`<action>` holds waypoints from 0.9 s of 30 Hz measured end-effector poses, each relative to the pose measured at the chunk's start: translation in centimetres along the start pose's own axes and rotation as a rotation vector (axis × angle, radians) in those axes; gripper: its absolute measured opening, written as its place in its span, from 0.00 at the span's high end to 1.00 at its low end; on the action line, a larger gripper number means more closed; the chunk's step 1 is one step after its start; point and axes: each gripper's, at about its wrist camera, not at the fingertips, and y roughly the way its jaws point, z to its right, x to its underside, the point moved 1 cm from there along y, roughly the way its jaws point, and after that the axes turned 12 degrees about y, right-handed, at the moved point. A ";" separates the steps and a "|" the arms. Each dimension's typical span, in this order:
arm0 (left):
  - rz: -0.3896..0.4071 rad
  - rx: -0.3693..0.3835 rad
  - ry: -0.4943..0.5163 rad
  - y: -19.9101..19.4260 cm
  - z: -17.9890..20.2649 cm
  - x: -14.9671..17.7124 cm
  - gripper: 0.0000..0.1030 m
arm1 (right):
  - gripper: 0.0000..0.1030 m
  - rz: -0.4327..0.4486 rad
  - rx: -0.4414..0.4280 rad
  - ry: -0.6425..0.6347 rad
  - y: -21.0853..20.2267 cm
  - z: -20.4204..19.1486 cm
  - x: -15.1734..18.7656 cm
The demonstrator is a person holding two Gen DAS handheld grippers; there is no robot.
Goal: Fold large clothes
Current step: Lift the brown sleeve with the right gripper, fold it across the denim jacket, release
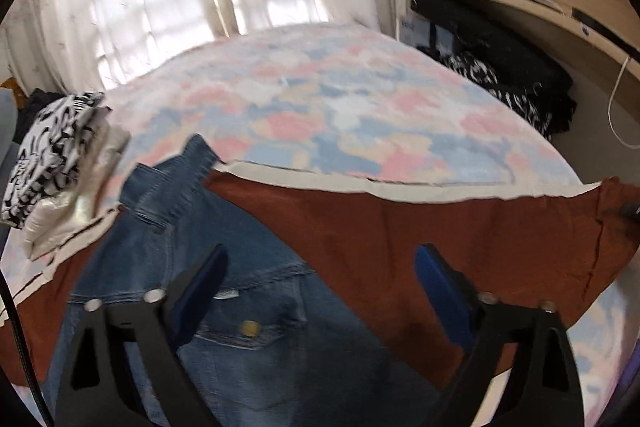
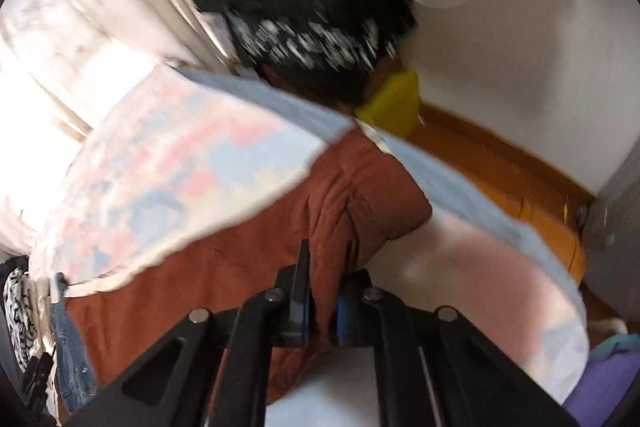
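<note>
Bed (image 1: pixel 320 87) | my right gripper (image 2: pixel 322 311) pinched on the rust garment's (image 1: pixel 440 227) 3 o'clock end | my left gripper (image 1: pixel 320 279) wide, empty, over denim jacket (image 1: pixel 240 327) | garment runs 9-to-3; free end toward 9, left nearer.

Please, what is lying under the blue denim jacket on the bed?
The denim jacket lies on a rust-brown garment, which is spread over the pastel bedcover. How far the brown cloth continues beneath the denim is hidden.
</note>
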 end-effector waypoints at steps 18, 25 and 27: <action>-0.037 -0.068 -0.324 -3.6 -19.0 8.7 0.32 | 0.91 -0.117 -0.360 -0.691 -3.2 -29.2 23.7; -0.050 0.002 -0.324 -2.9 -20.1 11.4 0.32 | 0.61 -0.330 -0.266 -0.840 2.7 -27.9 32.6; -0.062 0.036 -0.345 -2.4 -20.3 11.8 0.32 | 0.45 -0.354 -0.307 -0.809 1.9 -27.1 32.2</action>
